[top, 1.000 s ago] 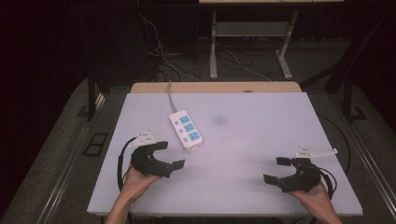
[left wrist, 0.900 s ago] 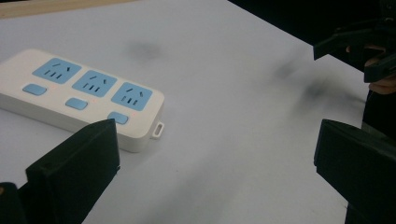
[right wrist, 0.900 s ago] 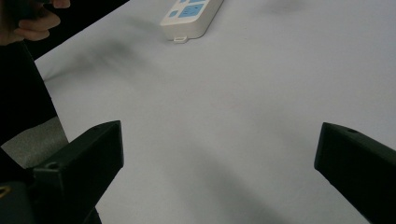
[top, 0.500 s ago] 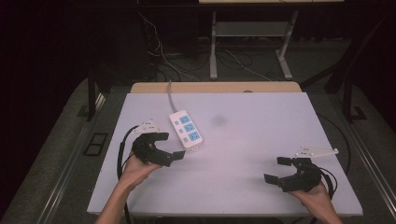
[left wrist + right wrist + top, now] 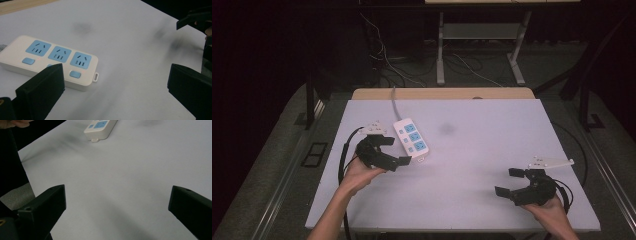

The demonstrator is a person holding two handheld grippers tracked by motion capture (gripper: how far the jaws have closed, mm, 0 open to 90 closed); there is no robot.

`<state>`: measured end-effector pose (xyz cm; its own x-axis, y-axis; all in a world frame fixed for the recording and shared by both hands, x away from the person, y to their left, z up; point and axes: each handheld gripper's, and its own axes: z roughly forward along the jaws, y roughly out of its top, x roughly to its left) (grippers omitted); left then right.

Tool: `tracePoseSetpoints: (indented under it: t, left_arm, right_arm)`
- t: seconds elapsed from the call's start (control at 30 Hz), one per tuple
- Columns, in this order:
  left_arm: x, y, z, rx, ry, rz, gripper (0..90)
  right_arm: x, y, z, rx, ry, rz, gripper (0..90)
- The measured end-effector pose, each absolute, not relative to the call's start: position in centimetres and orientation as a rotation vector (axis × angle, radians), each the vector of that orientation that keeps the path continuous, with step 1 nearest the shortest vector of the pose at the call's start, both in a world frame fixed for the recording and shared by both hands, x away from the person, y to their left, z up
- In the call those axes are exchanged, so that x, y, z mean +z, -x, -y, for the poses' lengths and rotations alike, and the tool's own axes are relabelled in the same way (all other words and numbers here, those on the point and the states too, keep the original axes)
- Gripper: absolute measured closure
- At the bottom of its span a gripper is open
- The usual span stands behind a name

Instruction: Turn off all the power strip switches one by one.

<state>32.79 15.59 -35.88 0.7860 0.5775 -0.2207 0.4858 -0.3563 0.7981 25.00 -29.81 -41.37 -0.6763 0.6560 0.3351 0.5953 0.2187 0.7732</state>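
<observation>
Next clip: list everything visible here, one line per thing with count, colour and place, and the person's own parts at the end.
Power strip: one, white with three blue sockets and blue switches, left-centre of the table, grey cord running off the far edge.
Table: one, white top with a wooden strip along the far edge.
Smudge: one, grey, on the table top right of the strip.
Frame: one, grey metal, on the floor behind the table.
Cables: several, pale, on the dark floor behind.
Left tool: one, black, open, beside the strip's near end.
Right tool: one, black, open, near the table's near right corner.
Hands: two, left and right, each holding a tool.
</observation>
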Motion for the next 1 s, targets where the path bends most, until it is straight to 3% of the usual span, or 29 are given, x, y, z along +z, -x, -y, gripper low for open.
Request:
tracePoseSetpoints:
  t: [1.0]
  left_arm:
    - [-36.3,-36.4,-14.1,0.092,-2.129,-0.805,3.0]
  right_arm:
    - [-41.5,-25.1,30.1,1.472,-1.243,-2.401,1.0]
